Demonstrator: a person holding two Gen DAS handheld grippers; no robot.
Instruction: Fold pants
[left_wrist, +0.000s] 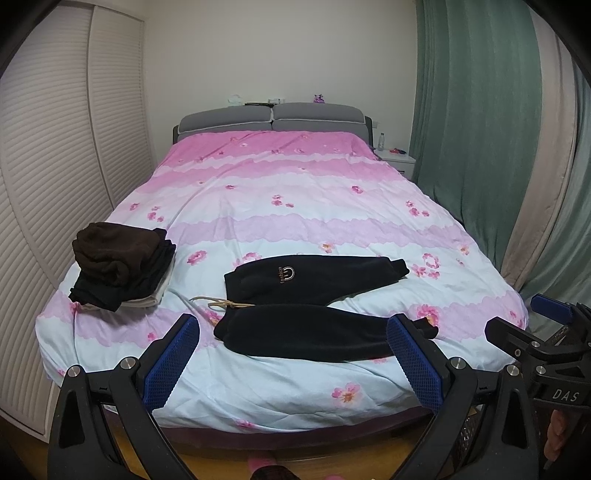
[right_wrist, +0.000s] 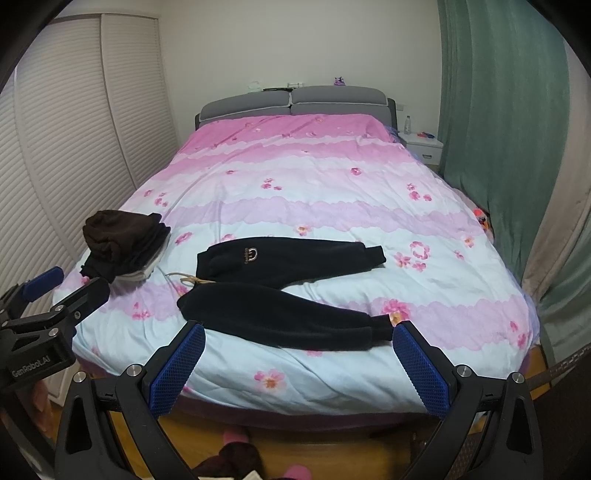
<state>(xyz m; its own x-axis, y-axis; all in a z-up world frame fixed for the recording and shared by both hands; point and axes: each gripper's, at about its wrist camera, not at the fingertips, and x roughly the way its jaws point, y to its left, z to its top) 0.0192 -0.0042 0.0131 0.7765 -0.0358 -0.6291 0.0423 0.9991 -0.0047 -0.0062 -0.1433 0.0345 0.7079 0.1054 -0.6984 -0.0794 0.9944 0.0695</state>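
Black fleece pants (left_wrist: 314, 306) lie spread flat near the foot of the bed, waist to the left with a beige drawstring (left_wrist: 221, 303), legs pointing right and apart. They also show in the right wrist view (right_wrist: 284, 291). My left gripper (left_wrist: 293, 332) is open and empty, held above the bed's front edge in front of the near leg. My right gripper (right_wrist: 299, 338) is open and empty, also before the near leg. The right gripper shows at the right edge of the left wrist view (left_wrist: 532, 325).
The bed has a pink and pale blue flowered cover (left_wrist: 295, 206). A stack of folded dark and brown clothes (left_wrist: 122, 266) sits at its left front. White slatted wardrobe doors (left_wrist: 48, 166) stand left, green curtains (left_wrist: 480, 110) right, a nightstand (left_wrist: 397, 158) at the back right.
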